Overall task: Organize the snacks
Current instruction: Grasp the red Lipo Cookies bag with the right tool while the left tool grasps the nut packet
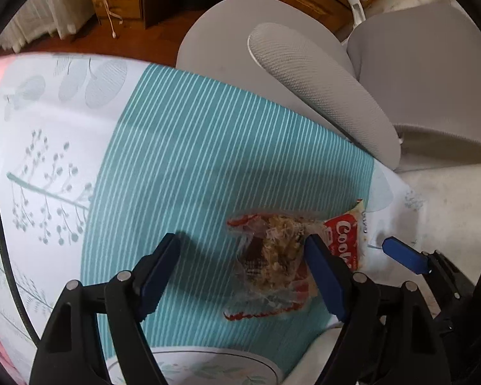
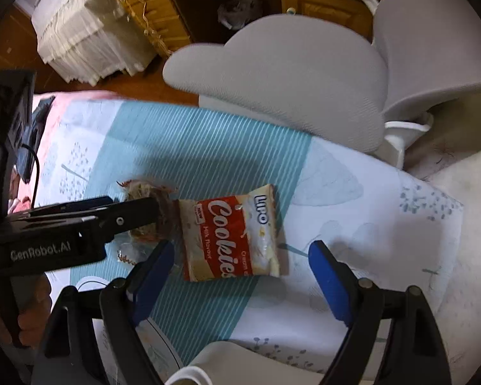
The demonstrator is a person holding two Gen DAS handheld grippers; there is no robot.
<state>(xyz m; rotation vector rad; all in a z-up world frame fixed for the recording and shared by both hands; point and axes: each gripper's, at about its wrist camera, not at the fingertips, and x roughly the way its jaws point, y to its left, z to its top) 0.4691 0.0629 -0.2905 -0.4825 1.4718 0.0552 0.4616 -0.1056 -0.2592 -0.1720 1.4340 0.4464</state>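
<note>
A clear packet of brown and beige snack (image 1: 272,256) lies on the teal striped cloth. Beside it lies a red and cream Cookies packet (image 2: 237,234), which also shows in the left wrist view (image 1: 344,240). My left gripper (image 1: 240,276) is open, wide around the clear packet, its right finger against the packet's edge. It also shows in the right wrist view (image 2: 138,215) over the clear packet (image 2: 144,192). My right gripper (image 2: 240,279) is open, just in front of the Cookies packet; one of its fingertips (image 1: 404,253) shows in the left wrist view.
The cloth-covered table (image 2: 368,211) ends at the right and far sides. A grey chair (image 2: 288,80) stands close behind it. A patterned plate rim (image 1: 208,359) lies below my left gripper. A white rounded object (image 2: 215,365) sits at the near edge.
</note>
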